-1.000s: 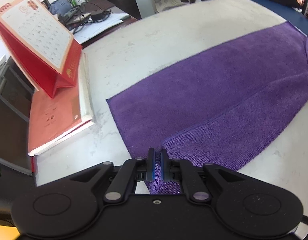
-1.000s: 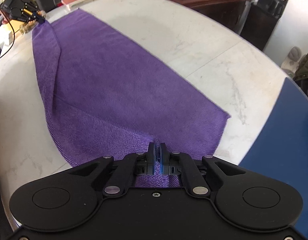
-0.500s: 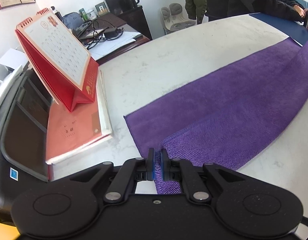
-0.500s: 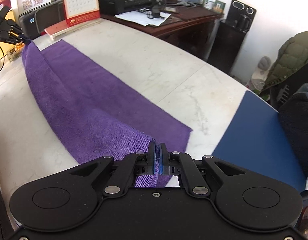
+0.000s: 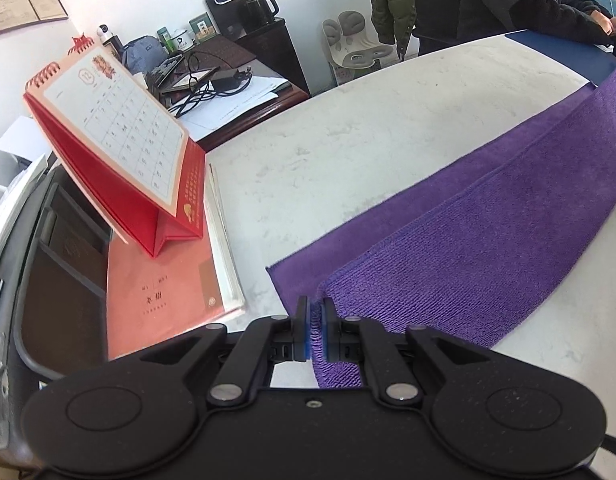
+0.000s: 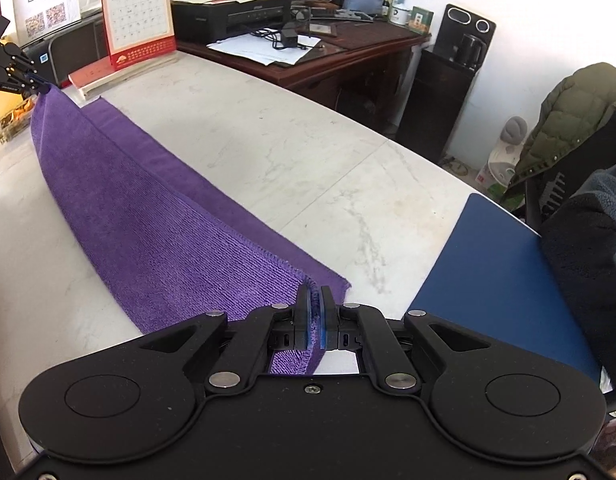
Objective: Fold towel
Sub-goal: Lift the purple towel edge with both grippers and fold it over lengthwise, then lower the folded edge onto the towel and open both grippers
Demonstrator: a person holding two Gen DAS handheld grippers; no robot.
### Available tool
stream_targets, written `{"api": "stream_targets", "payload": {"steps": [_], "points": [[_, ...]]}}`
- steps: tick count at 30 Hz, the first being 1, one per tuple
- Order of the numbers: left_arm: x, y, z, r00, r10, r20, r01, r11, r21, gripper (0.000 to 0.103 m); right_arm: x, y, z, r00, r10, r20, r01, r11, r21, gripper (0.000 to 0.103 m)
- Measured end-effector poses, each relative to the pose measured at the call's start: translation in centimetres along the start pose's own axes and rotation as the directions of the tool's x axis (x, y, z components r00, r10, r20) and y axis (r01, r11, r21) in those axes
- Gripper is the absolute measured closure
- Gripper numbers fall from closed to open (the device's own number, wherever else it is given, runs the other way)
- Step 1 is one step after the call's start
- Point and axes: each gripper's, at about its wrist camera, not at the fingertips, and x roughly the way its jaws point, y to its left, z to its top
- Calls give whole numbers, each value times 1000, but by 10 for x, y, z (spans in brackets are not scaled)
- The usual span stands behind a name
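Lifted higher since a second ago: near long edge of purple towel, raised off white marble table and carried over toward far edge, so more of room now in view beyond table. Left gripper pinched tight on near left corner of towel, blue pads almost together with only cloth between. Right gripper likewise clamped on near right corner, thin fold of purple fabric squeezed between pads. Between both corners, raised edge stretched in a taut line, lifted half slanting down to a crease lying on table toward near side. Far strip of towel flat on table, far hem visible beyond lifted part. Left end of towel close to red desk calendar, standing on a red-covered book at left edge of table, apart from cloth. At right end, blue mat just beside towel corner, not touching. Behind table, dark wooden desk with papers, cables and black printer. At far right in left wrist view, seated person in dark jacket, another standing beside in green coat.
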Motion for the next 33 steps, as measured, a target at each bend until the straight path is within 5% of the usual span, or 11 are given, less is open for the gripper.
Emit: {"api": "stream_targets", "payload": {"steps": [33], "points": [[113,25,41,991,-50,-125,58,996,62,98,55,-26,8,997,-4,-79,9,997,73,100]]}}
